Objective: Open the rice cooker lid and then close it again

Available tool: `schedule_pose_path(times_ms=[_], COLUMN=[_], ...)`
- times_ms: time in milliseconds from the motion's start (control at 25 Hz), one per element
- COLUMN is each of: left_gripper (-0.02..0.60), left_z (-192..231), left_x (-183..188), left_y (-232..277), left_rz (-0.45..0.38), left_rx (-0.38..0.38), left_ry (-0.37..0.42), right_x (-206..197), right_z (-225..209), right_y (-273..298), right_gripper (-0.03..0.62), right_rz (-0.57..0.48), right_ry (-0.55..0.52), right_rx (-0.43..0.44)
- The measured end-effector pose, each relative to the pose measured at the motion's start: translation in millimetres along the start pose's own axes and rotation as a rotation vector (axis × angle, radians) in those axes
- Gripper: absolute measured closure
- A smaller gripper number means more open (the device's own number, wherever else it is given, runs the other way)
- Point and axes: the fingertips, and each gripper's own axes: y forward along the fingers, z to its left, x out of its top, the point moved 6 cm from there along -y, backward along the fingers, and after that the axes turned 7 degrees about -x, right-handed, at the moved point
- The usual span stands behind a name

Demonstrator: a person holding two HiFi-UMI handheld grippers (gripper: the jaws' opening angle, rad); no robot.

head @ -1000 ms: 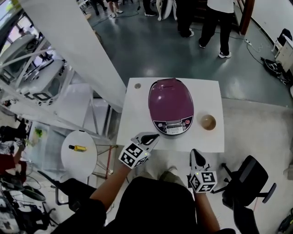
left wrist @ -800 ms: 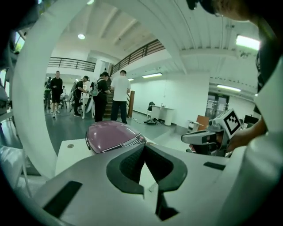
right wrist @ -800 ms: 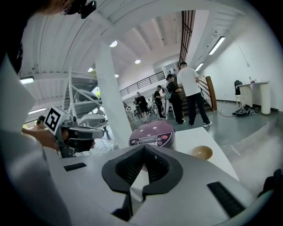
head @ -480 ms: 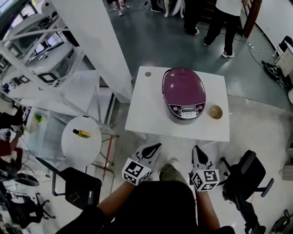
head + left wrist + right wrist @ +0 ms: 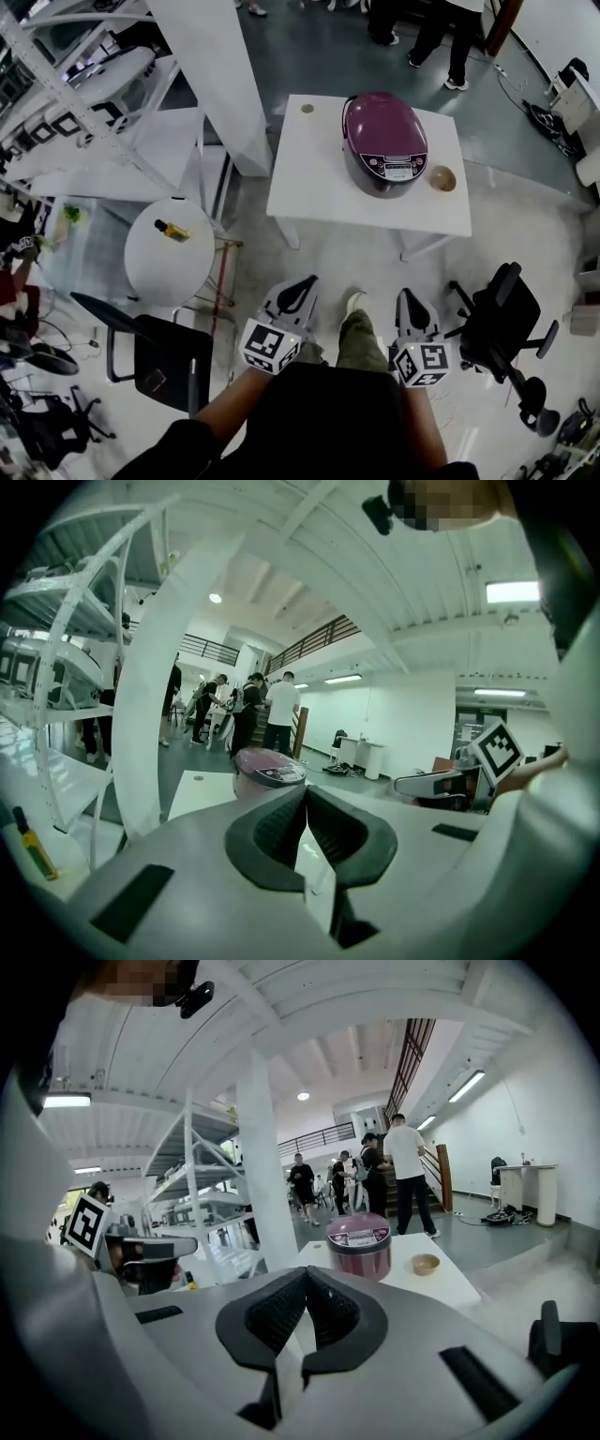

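A purple rice cooker (image 5: pixel 385 142) with its lid down stands on a white square table (image 5: pixel 319 187), its control panel facing me; it also appears as the rice cooker (image 5: pixel 267 766) and the rice cooker (image 5: pixel 358 1241) in the gripper views. Both grippers hang over the floor, well short of the table's near edge. My left gripper (image 5: pixel 302 288) is shut and empty, its jaws pressed together. My right gripper (image 5: pixel 411 305) is shut and empty too, to the right of my foot.
A small tan bowl (image 5: pixel 442 178) sits on the table right of the cooker. A round white side table (image 5: pixel 169 267) with a yellow bottle (image 5: pixel 172 230) stands to the left, a black chair (image 5: pixel 164 361) beside it. An office chair (image 5: pixel 502 323) is at right. A white pillar (image 5: pixel 220 75) and people stand beyond.
Both grippers have drawn back from the table's near edge to over the floor. The table and cooker now lie farther up in the head view. Jaws stayed shut.
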Motion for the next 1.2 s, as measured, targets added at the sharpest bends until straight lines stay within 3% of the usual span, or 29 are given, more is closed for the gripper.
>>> schedule_pose_path(times_ms=[200, 440, 720, 1200], left_gripper=[0.577, 0.577, 0.577, 0.577], left_z=[-19, -35, -82, -146], left_x=[-13, -15, -11, -17], left_y=[-21, -29, -1, 33], left_rz=[0.015, -0.023, -0.032, -0.056], left_rx=[0.004, 0.064, 0.091, 0.149], left_ry=[0.004, 0.038, 0.092, 0.078], right_x=[-10, -13, -6, 14], right_z=[-2, -20, -77, -146], right_y=[-40, -56, -69, -92], right_gripper=[0.594, 0.594, 0.595, 0.595], right_rz=[0.004, -0.011, -0.041, -0.079], right_ry=[-0.011, -0.02, -0.02, -0.08], right_rx=[-0.036, -0.004, -0.027, -0.023])
